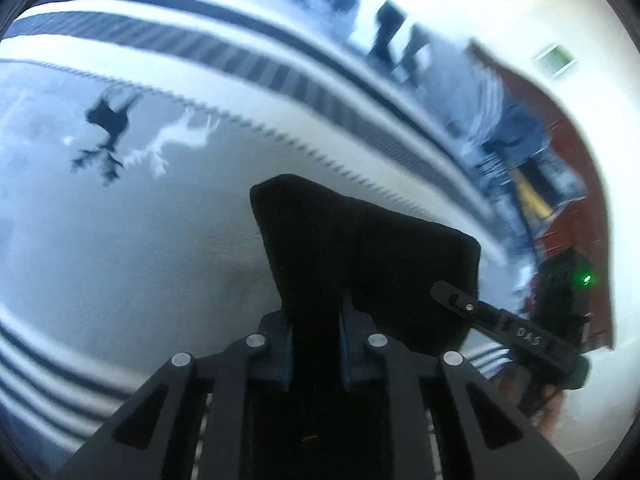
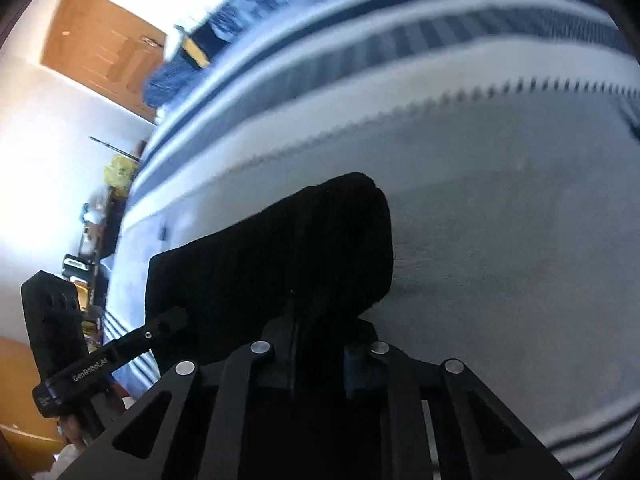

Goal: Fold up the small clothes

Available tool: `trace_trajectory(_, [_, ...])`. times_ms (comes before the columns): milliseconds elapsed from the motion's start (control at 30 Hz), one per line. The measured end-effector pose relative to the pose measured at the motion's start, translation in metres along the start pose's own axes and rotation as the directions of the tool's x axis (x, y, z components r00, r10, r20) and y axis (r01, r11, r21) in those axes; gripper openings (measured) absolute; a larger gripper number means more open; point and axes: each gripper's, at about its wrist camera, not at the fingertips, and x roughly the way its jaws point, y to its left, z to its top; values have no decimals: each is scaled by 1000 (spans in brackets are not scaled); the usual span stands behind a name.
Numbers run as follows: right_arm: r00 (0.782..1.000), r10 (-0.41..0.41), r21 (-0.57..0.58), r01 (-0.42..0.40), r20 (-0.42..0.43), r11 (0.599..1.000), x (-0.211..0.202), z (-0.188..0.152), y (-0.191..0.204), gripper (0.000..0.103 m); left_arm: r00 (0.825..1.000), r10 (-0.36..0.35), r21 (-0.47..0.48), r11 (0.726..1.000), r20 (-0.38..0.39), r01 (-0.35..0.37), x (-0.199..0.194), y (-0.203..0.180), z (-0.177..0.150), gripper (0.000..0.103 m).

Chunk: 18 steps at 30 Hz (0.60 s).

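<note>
Both the left claw (image 1: 316, 312) and right claw (image 2: 318, 332) gripped the black garment (image 1: 360, 248) above the striped blanket (image 1: 160, 260), mid-fold; lowering it flat seemed next

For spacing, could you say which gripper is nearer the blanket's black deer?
Probably left: the black deer lies ahead-left of the left gripper; the right gripper is farther off, to its right.

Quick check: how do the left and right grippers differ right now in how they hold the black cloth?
The left gripper pinches the black cloth with the fabric rising to a peak on its left; the right gripper has the cloth peaking on its right. Each sees the other across the cloth. Both are shut on it, above the striped blanket.
</note>
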Motion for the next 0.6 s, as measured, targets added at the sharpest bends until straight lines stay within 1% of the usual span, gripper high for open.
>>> trace_trajectory(100, [996, 13, -62, -8, 93, 998, -40, -14, 31, 16, 997, -49, 10, 999, 66, 49, -55, -8, -15, 16])
trace_trajectory(167, [985, 44, -70, -32, 167, 997, -72, -29, 57, 16, 991, -80, 20, 997, 111, 78, -89, -15, -28, 16])
trace_trajectory(233, [966, 75, -102, -51, 246, 993, -103, -50, 85, 16, 984, -100, 31, 995, 144, 96, -122, -21, -42, 15])
trace_trajectory(267, [959, 86, -112, -58, 269, 992, -112, -57, 96, 16, 981, -111, 41, 994, 161, 106, -138, -24, -50, 16])
trace_trajectory(300, [947, 110, -129, -74, 301, 989, -126, -70, 110, 16, 978, -118, 53, 992, 174, 110, -153, -26, -57, 15])
trace_trajectory(400, [924, 158, -161, -107, 349, 981, -149, -98, 138, 16, 972, -119, 102, 990, 204, 100, -194, -32, -76, 15])
trace_trajectory(433, [919, 167, -172, -111, 356, 979, -153, -101, 146, 16, 969, -118, 117, 989, 217, 94, -209, -35, -83, 15])
trace_trajectory(500, [904, 206, -209, -134, 375, 969, -167, -119, 161, 16, 965, -118, 138, 987, 232, 88, -232, -37, -88, 15])
trace_trajectory(600, [887, 246, -245, -157, 391, 957, -180, -135, 183, 16, 963, -109, 151, 986, 246, 73, -258, -42, -86, 15])
